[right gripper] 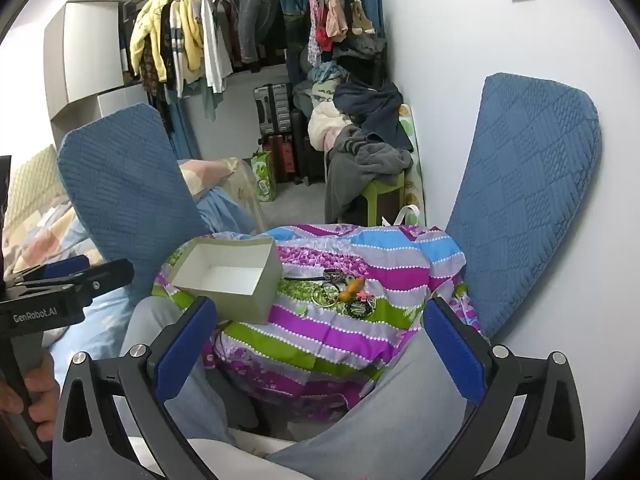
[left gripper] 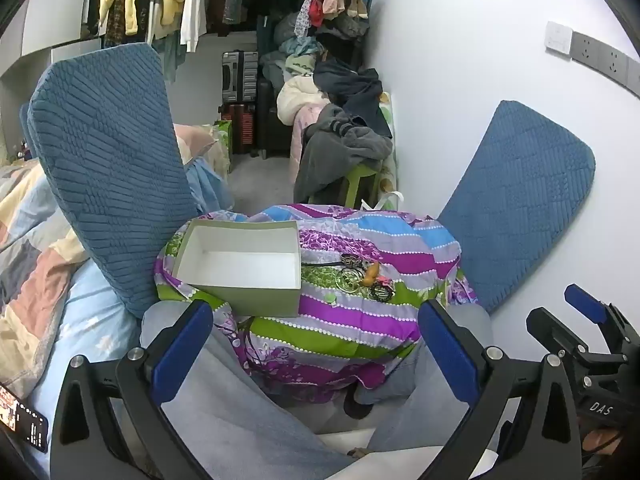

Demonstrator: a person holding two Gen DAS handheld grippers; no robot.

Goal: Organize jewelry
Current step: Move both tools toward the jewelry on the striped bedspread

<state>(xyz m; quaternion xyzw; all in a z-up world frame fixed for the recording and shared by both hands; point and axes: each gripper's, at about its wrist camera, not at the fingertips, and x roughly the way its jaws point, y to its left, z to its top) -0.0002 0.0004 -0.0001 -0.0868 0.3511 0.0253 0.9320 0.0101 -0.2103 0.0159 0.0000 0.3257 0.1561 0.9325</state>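
Left tongs (left gripper: 316,344) and right tongs (right gripper: 320,340): jaws apart, holding nothing. Ahead of both, tangled gold rings, dark patterned bands and orange charm jewelry (left gripper: 366,276) lies on striped purple-green cloth (left gripper: 352,320), just right of open white-lined grey cardboard box (left gripper: 240,264).

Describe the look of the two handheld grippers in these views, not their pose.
Both are black frames with silver bolts and two fingers faced with blue pads. The left gripper carries white "GenRobot.AI" lettering on its side, seen from the right wrist view, above a grey handle in a bare hand. The right gripper shows "DAS" lettering in the left wrist view. No cables visible.
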